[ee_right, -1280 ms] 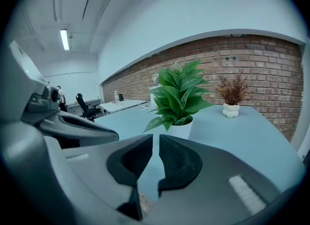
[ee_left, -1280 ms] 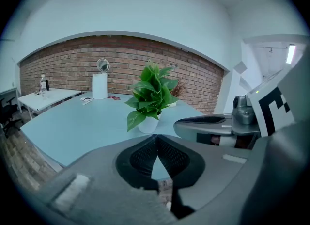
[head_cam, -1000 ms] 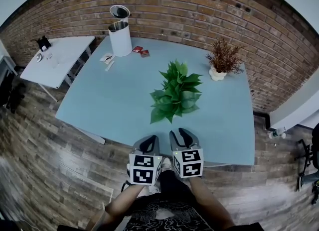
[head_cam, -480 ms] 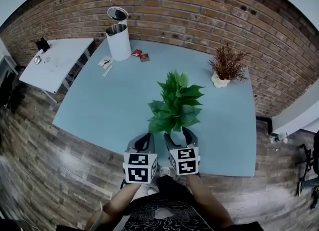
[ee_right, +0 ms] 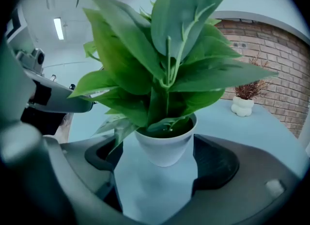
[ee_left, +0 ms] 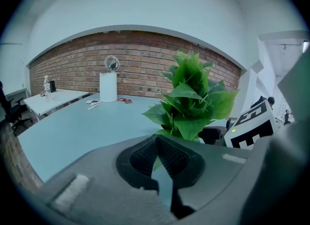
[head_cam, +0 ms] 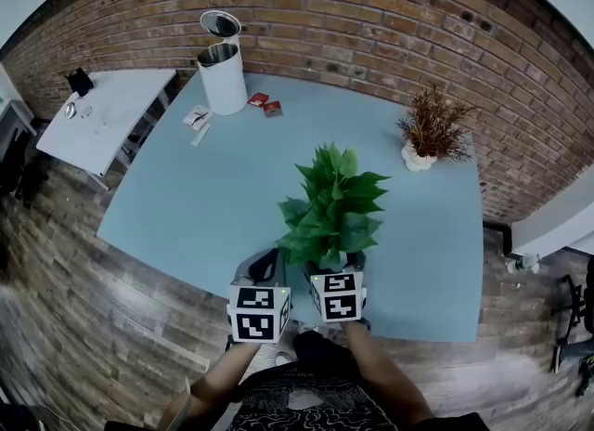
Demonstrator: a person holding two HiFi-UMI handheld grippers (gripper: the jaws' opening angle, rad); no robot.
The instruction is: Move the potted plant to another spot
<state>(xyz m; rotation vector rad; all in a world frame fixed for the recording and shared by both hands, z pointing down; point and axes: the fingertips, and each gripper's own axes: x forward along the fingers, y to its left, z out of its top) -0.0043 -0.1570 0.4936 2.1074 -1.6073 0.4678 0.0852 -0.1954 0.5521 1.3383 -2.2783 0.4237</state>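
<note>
The potted plant (head_cam: 332,206), green leaves in a small white pot (ee_right: 166,144), stands on the pale blue table (head_cam: 186,197) near its front edge. My right gripper (ee_right: 160,158) reaches around the pot. Its jaws are opening, with the pot between them and a gap on each side, so neither pad touches it. In the head view the leaves cover the right gripper (head_cam: 336,262) at its tips. My left gripper (head_cam: 267,262) sits just left of the plant, with its fingertips together and nothing in it. In the left gripper view the plant (ee_left: 193,98) rises to the right of the left gripper (ee_left: 156,139).
A dried brown plant in a white pot (head_cam: 429,137) stands at the table's far right. A white bin (head_cam: 223,71), red packets (head_cam: 264,102) and papers (head_cam: 198,116) lie at the far left. A white side table (head_cam: 107,113) stands left, with a brick wall behind.
Both grippers have moved forward to the plant. The right jaws have opened wide and now flank the pot. The left gripper has come up beside the plant, still shut.
</note>
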